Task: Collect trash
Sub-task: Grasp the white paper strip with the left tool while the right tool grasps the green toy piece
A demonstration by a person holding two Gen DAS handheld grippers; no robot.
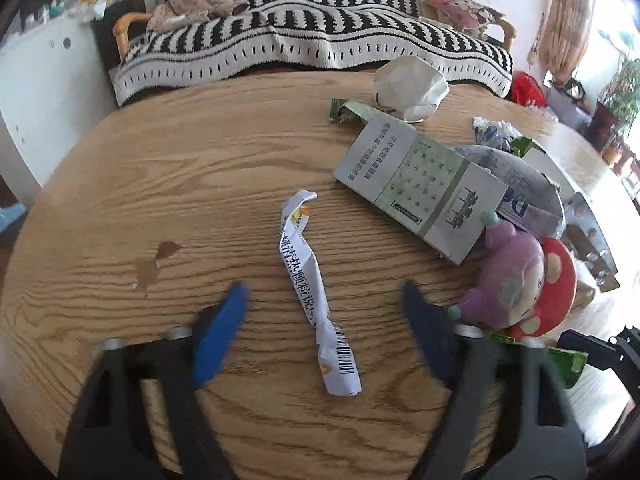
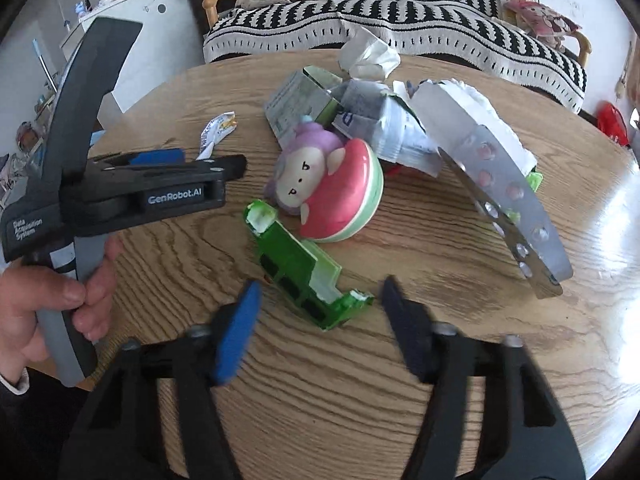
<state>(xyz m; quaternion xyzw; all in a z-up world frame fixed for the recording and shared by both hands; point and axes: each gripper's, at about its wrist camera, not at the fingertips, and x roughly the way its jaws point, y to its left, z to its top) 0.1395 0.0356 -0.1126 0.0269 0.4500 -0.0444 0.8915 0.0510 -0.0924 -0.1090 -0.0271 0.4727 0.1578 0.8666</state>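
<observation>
We see the left hand-held gripper (image 1: 324, 292) open astride the twisted wrapper (image 1: 316, 296), and the right hand-held gripper (image 2: 320, 292) open astride the green carton scrap (image 2: 304, 272).

plush toy (image 2: 320, 188) on wooden table (image 1: 160, 184); striped sofa (image 1: 312, 36) behind, red bag (image 1: 528, 88) beside.

Both wrist views angle down, sharing table (image 1: 168, 168).

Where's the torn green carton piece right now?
In the right wrist view the torn green carton piece lies flat on the wooden table, just ahead of the right gripper and between its open fingers, directly below the plush toy.
</observation>
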